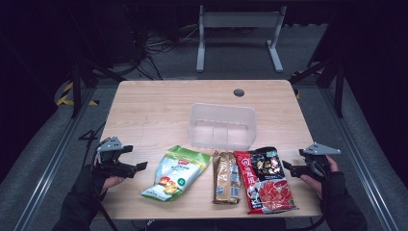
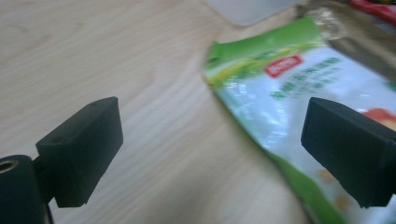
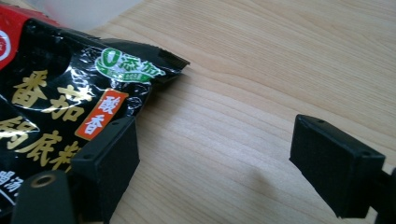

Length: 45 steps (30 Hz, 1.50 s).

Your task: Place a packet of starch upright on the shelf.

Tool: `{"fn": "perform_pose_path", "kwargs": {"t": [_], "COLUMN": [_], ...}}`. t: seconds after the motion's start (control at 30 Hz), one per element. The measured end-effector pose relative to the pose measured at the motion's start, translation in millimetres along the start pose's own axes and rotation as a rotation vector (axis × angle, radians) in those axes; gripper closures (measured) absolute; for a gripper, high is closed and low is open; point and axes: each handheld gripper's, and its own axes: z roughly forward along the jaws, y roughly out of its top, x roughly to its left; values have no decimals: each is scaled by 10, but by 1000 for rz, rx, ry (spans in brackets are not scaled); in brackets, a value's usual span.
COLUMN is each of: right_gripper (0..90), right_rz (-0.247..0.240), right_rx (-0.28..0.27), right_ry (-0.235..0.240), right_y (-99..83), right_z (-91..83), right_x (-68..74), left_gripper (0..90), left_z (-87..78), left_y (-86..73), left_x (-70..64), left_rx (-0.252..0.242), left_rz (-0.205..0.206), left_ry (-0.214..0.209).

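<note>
High view: green pouch [image 1: 176, 173], brown packet [image 1: 225, 177] and red-and-black packet [image 1: 265, 179] lying flat in a row along the near edge of the surface [image 1: 154, 110], clear plastic bin [image 1: 222, 126] just behind them. Left gripper [image 1: 129, 160] near the green pouch, right gripper [image 1: 287, 167] just beside the red-and-black packet, both with jaws spread and nothing held. Could easily go wrong here: flat, slick film, so probably just skating off or shoving a packet into its neighbour, since brown and red look to be touching. Left gripper view: jaws wide apart, empty, one hanging over the green pouch [image 2: 299, 107] edge, the other over bare wood; closeness that's hard to judge from above. Right gripper view: same story, wide open, one jaw right at the crinkled edge of the red-and-black packet [image 3: 56, 98], plus a lifted corner invisible from overhead, probably the easiest bit to pinch.
</note>
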Motion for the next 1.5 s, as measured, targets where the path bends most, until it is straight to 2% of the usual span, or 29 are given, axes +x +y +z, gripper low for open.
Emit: {"fn": "perform_pose_path", "kwargs": {"t": [0.03, 0.07, 0.13, 0.17, 0.2, 0.23, 0.27, 0.37, 0.43, 0.47, 0.53, 0.57, 0.67, 0.8, 0.93, 0.97, 1.03, 1.1, 1.23, 1.33, 1.37, 1.43, 1.5], "right_gripper": [163, 163, 163, 163, 163, 163, 163, 163, 163, 163, 161, 161, 157, 156, 156, 155, 156, 156, 155, 155, 154, 155, 153], "right_rz": [0, -2, -12, -15, -24, -24, -22, -17, -12, -12, -22, -26, -32, -35, -26, -27, -30, -38, -40, -44, -46, -47, -47], "right_rx": [0, 0, 2, 1, -2, -2, -4, -11, -8, -8, -2, -2, 0, 4, 9, 12, 14, 16, 22, 23, 23, 24, 23], "right_ry": [0, 3, 11, 12, 12, 12, 14, 20, 30, 30, 35, 38, 47, 54, 64, 66, 68, 70, 76, 78, 77, 75, 75], "right_y": [0, 3, 19, 28, 50, 50, 58, 87, 89, 89, 90, 92, 98, 97, 97, 97, 101, 103, 103, 109, 110, 110, 110], "right_z": [0, 2, 4, 4, 3, 3, 2, 8, 16, 16, 25, 27, 45, 51, 56, 60, 63, 65, 74, 77, 77, 78, 78], "right_x": [0, 6, 26, 35, 48, 48, 53, 63, 75, 75, 95, 103, 118, 121, 115, 117, 126, 136, 147, 156, 157, 161, 160], "left_gripper": [63, 63, 65, 65, 71, 74, 74, 85, 70, 75, 69, 66, 68, 68, 82, 127, 201, 261, 465, 559, 613, 777, 825], "left_z": [0, 23, 79, 131, 241, 241, 330, 589, 731, 731, 833, 886, 1028, 1136, 1235, 1243, 1257, 1248, 1217, 1206, 1195, 1179, 1173], "left_y": [0, 19, 40, 56, 86, 86, 110, 200, 240, 240, 278, 301, 375, 451, 532, 551, 572, 575, 560, 556, 551, 536, 521], "left_x": [0, -35, -59, -66, -62, -62, -67, -88, -91, -91, -89, -83, -84, -96, -170, -199, -243, -257, -269, -278, -272, -245, -228], "left_rx": [0, -5, 2, 10, 32, 32, 57, 149, 183, 183, 221, 224, 242, 250, 265, 272, 290, 292, 284, 279, 273, 260, 247], "left_rz": [0, 40, 63, 56, 45, 45, 24, 35, 38, 38, 41, 29, 35, 45, 79, 84, 114, 115, 145, 141, 136, 144, 137], "left_ry": [0, -19, -73, -82, -107, -107, -126, -143, -136, -136, -128, -137, -156, -145, -90, -55, -26, 3, 75, 93, 107, 122, 121]}}
